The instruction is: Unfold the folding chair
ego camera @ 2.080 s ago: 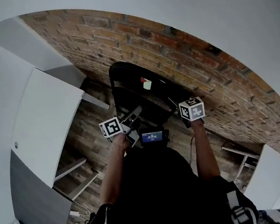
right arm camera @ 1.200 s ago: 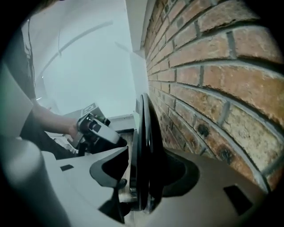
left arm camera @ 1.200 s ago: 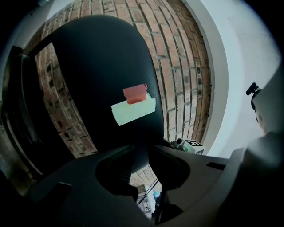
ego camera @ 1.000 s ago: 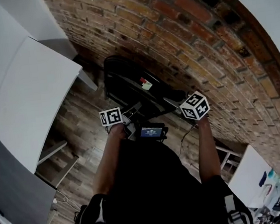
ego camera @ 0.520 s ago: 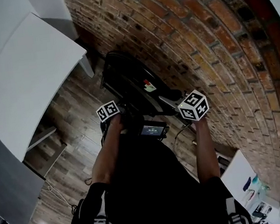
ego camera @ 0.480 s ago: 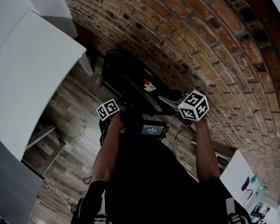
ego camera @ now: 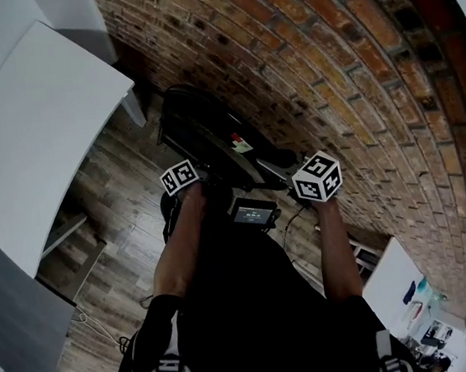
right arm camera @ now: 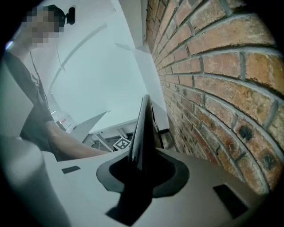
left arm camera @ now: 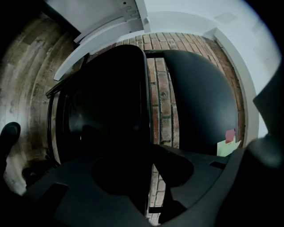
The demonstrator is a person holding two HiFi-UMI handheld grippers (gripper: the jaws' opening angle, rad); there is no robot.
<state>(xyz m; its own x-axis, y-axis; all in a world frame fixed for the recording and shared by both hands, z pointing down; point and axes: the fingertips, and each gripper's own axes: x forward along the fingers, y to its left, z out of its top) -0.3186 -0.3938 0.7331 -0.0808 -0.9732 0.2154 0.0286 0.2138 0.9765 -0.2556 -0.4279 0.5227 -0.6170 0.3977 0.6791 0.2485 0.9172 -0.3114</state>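
The black folding chair (ego camera: 205,134) stands by the brick wall, with a red and green tag (ego camera: 242,143) on its backrest. In the left gripper view the seat (left arm camera: 106,128) and the backrest (left arm camera: 199,106) are apart, and brick shows between them. My left gripper (left arm camera: 137,141) is low by the seat's edge. Its jaws have just been closing but still stand wide, and floor shows between the left fingertip (left arm camera: 9,133) and the chair frame. My right gripper (right arm camera: 140,173) is shut on the thin top edge of the chair (right arm camera: 143,128), close beside the wall.
A white table (ego camera: 31,121) stands left of the chair, over a wooden floor (ego camera: 110,213). The brick wall (ego camera: 355,82) runs right behind the chair. A small lit screen (ego camera: 251,212) sits at the person's chest. A white unit (ego camera: 397,287) is at the lower right.
The left gripper has sunk along the chair toward the seat. The right gripper has stayed at the chair's top edge. The head view has swung, and more brick wall now shows.
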